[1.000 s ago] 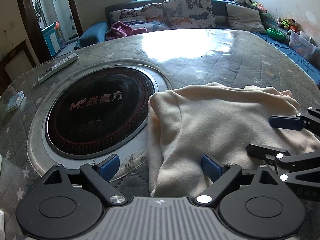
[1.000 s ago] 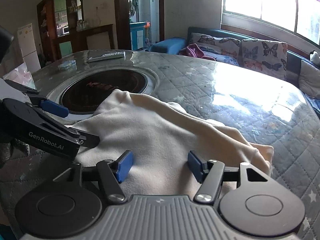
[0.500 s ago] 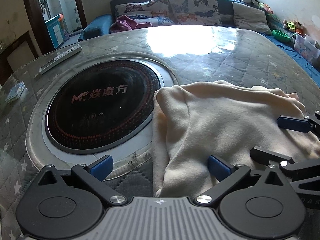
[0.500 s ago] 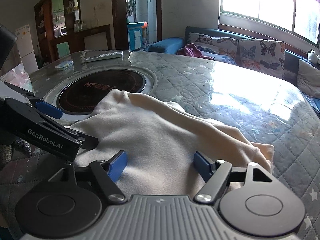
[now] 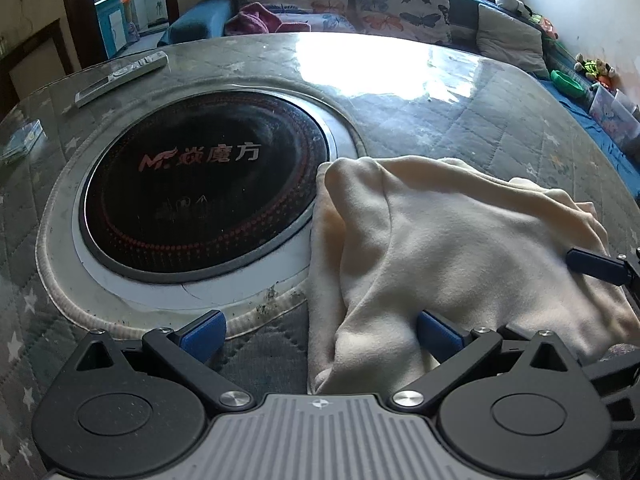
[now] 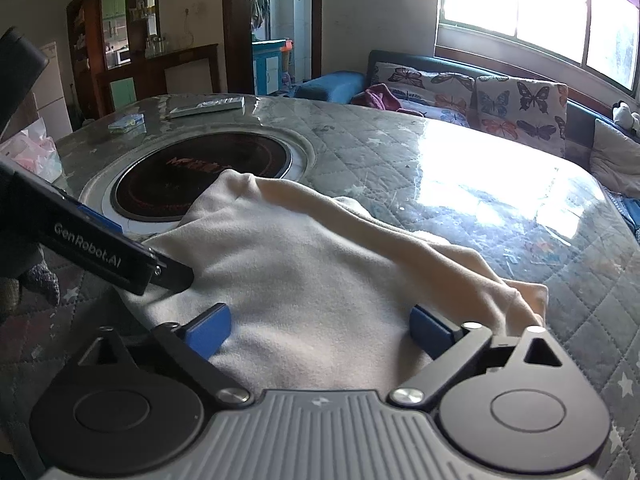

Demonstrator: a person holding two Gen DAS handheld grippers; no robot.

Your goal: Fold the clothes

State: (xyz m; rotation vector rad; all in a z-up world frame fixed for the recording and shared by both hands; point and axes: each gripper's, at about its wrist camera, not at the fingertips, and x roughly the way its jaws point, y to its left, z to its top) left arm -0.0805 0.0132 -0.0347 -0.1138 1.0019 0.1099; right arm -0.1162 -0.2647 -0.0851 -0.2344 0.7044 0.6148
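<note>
Here my left tongs [image 5: 318, 334] are hanging wide open at the near edge of the cream fleece garment [image 5: 448, 256], gripping nothing: one blue pad is sitting over the quilted surface [image 5: 460, 120] just beside the cloth, the other is resting against the fabric. The garment is lying rumpled on the surface, its left edge lapping over the pale rim of the round black induction cooktop [image 5: 200, 188] sunk into the middle.

My right tongs [image 6: 320, 328] are likewise spreading wide over the near part of the same garment [image 6: 320, 264], both blue pads down on the fleece with a broad stretch of it between them and nothing pinched. In the right wrist view the left tongs [image 6: 120, 258] are reaching in from the left, with one dark finger touching the cloth edge.

A remote control [image 5: 122, 78] and a small blue packet [image 5: 22, 144] are lying well apart from the garment at the far left of the surface. Beyond the surface, butterfly-print cushions [image 6: 520, 112] are lining a sofa under the window.
</note>
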